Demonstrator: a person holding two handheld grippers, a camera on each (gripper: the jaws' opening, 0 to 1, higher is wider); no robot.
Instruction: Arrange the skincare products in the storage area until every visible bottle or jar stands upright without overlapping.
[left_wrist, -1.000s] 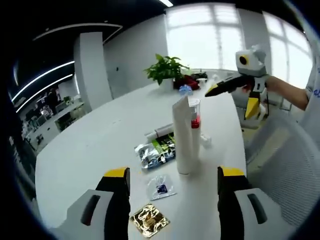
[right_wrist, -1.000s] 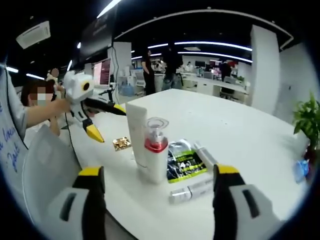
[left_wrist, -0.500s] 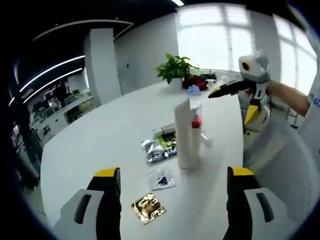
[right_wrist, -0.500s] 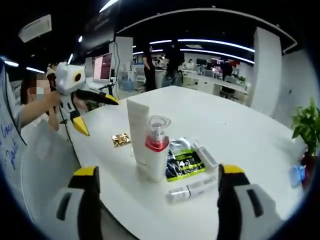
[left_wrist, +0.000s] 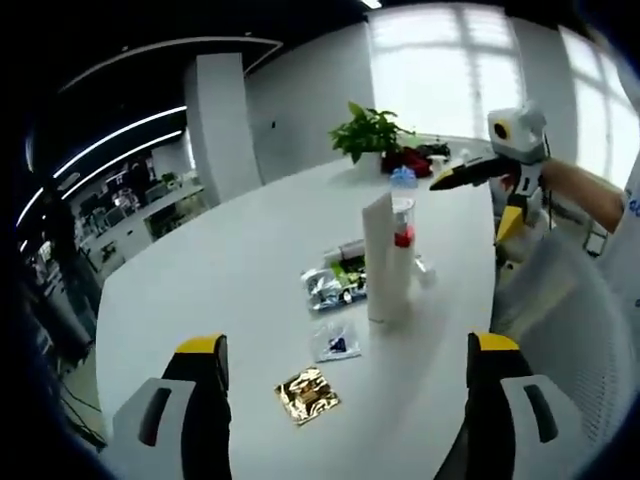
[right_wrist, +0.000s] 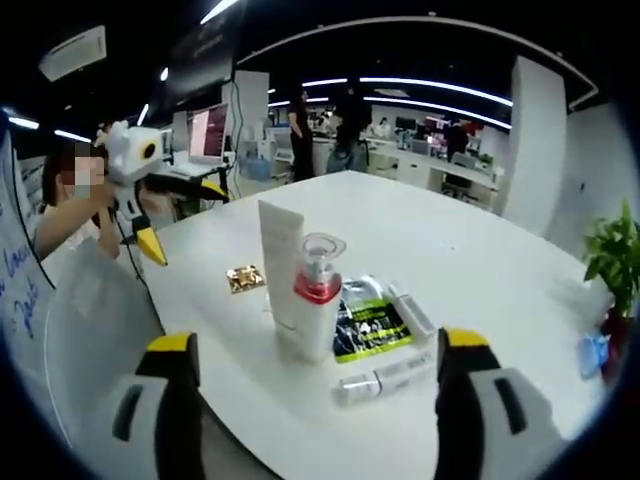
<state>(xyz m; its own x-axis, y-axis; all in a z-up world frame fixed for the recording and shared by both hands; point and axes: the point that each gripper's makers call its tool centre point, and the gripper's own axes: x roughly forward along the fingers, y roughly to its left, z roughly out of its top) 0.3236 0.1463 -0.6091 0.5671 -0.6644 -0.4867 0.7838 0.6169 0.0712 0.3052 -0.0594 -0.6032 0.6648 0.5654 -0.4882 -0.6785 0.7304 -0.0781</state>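
Both my grippers' fingers are apart, holding nothing. The white tube (right_wrist: 281, 262) and pump bottle (right_wrist: 316, 298) stand up mid-frame, but the small tubes (right_wrist: 388, 377) lie flat on the counter (right_wrist: 480, 260), so I judge them next.

A white tube (right_wrist: 281, 262) and a red-collared pump bottle (right_wrist: 316, 298) stood upright, touching; two slim tubes (right_wrist: 388, 374) lay flat nearby.

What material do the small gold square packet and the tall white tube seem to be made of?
Gold packet: probably metallised foil, since it is crinkled and shines like a mirror. White tube: probably matte, opaque plastic, smooth and without glare, standing upright on the table.
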